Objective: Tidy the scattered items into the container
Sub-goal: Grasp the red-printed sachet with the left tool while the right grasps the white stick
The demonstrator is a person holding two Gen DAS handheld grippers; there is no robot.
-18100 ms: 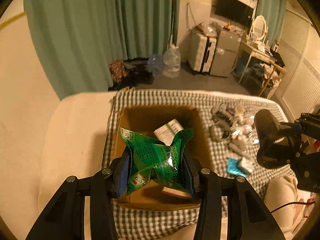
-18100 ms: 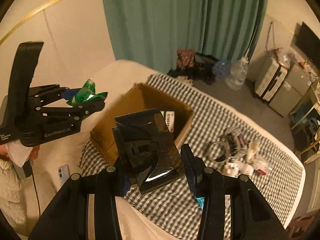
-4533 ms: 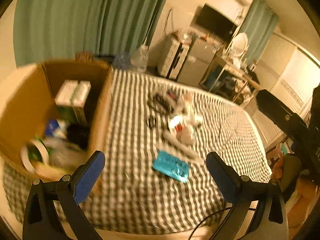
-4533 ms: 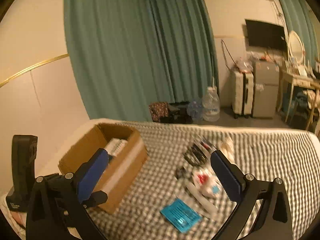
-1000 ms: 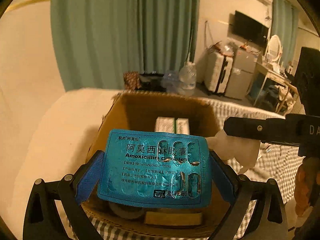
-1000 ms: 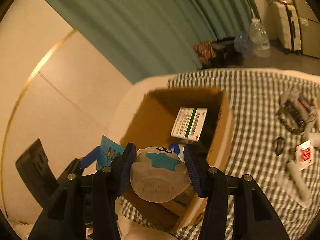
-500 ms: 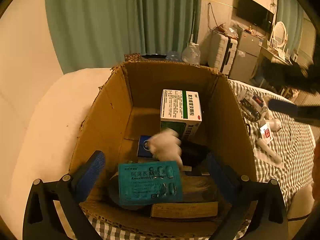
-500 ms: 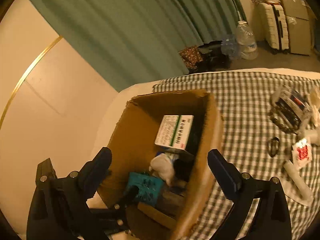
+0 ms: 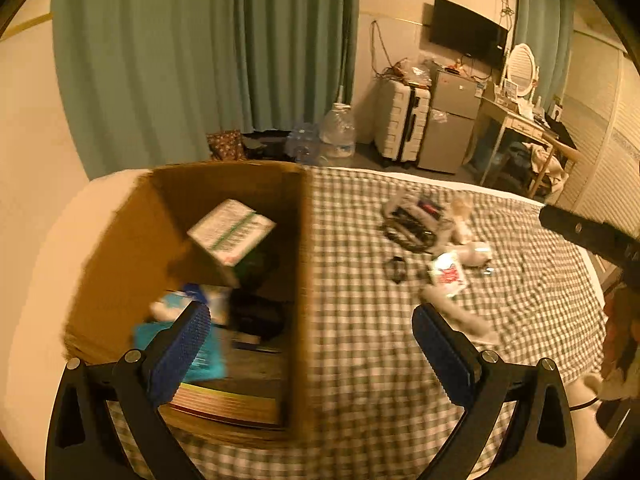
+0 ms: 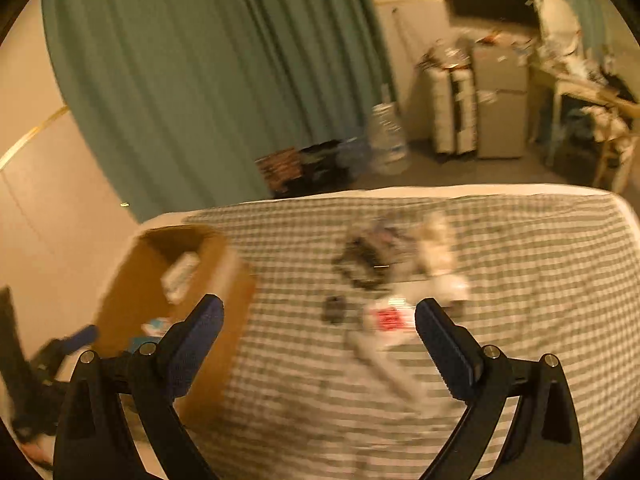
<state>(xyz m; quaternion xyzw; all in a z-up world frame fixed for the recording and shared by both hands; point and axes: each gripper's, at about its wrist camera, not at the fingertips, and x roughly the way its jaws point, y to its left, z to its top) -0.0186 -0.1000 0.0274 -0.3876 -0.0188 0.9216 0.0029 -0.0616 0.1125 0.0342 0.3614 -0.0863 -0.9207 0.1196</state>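
Left: cardboard box (image 9: 296, 264) on the checked bedcover (image 9: 520, 320), already holding a white-and-green medicine carton (image 9: 232, 230), a teal blister pack (image 9: 208, 354) and other dark items. Left gripper (image 9: 310, 344) straddles the box's right wall, jaws spread wide and empty. Centre-right: scattered items left to collect, namely a small dark object (image 9: 394, 269), a red-printed sachet (image 9: 448, 274), a tangled dark bundle (image 9: 412, 226). Right gripper (image 10: 318, 338), jaws likewise spread and empty, faces this pile. The task appears roughly half done.
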